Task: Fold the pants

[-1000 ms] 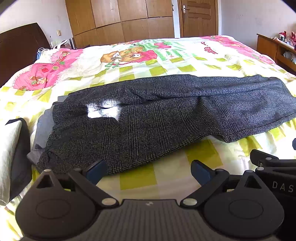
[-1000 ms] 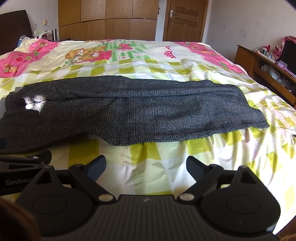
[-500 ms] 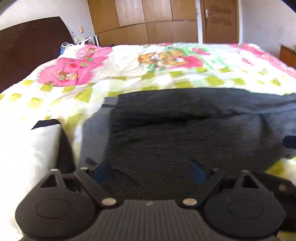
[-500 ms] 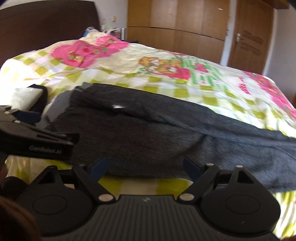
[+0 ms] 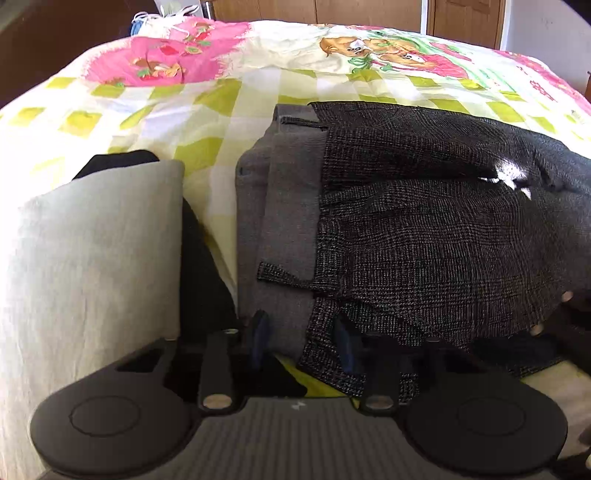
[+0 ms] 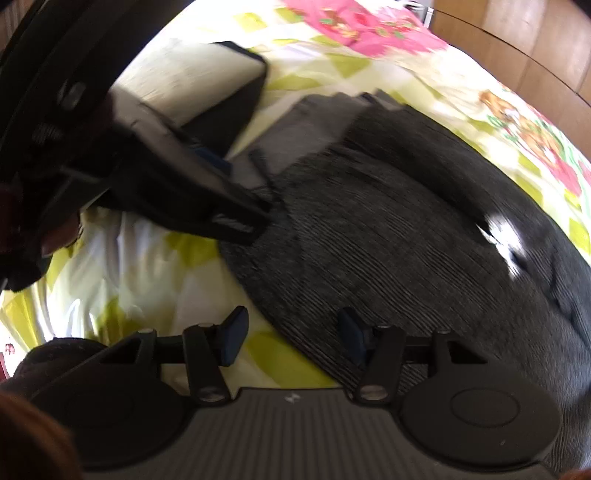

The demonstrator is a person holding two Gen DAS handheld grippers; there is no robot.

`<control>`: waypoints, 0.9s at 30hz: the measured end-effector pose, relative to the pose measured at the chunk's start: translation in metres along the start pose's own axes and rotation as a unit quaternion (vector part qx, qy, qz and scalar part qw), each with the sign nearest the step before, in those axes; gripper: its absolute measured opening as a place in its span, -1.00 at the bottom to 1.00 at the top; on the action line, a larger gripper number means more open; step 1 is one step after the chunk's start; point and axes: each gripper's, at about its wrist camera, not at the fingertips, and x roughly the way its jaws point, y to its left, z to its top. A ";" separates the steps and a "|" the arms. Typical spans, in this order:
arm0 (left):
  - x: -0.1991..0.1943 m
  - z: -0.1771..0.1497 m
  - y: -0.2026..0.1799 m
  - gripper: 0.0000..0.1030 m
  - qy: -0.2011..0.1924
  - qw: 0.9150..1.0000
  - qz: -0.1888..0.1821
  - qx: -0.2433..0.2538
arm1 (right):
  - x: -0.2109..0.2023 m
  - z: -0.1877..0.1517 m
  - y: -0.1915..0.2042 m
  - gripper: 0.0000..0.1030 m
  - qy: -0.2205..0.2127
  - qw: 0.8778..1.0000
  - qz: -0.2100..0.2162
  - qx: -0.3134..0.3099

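Note:
Dark checked pants (image 5: 424, 240) lie flat across the bed, with the waistband and its grey lining (image 5: 288, 206) at the left end. My left gripper (image 5: 303, 343) is down at the near waistband corner. Its jaws are closing with that corner between the pads, and no squeeze shows. In the right wrist view, blurred and rolled, the same pants (image 6: 388, 229) fill the middle. My right gripper (image 6: 293, 339) straddles their near edge a little further along, jaws closing, with only the edge of the cloth between them. The left gripper (image 6: 236, 192) shows there at the waistband.
A folded cream and black stack (image 5: 92, 258) lies just left of the waistband, close to the left gripper. The bedspread (image 5: 184, 110) is yellow-green check with pink prints. A dark headboard (image 5: 55, 37) and wooden wardrobe doors (image 5: 314, 7) stand behind the bed.
Both grippers swept left along the pants from mid-leg to the waistband end and dropped close to the cloth. Both pairs of jaws narrowed. The right view has rolled.

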 end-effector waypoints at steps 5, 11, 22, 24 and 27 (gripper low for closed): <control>-0.008 -0.011 0.013 -0.01 0.019 0.999 0.029 -0.002 | 0.006 0.009 0.017 0.11 0.011 0.998 0.053 0.019; -0.037 -0.020 -0.008 -0.01 0.005 0.998 0.066 0.004 | -0.023 -0.011 0.001 -0.10 -0.014 0.991 0.107 0.073; -0.076 0.010 -0.157 0.09 -0.080 0.992 -0.047 0.087 | -0.159 -0.171 -0.196 -0.05 -0.060 0.940 -0.141 0.305; -0.069 0.014 -0.202 0.10 -0.074 0.987 -0.088 0.114 | -0.185 -0.224 -0.233 -0.05 -0.048 0.909 -0.191 0.368; -0.058 0.016 -0.260 0.11 -0.061 0.977 -0.142 0.149 | -0.224 -0.301 -0.278 -0.01 -0.048 0.851 -0.229 0.470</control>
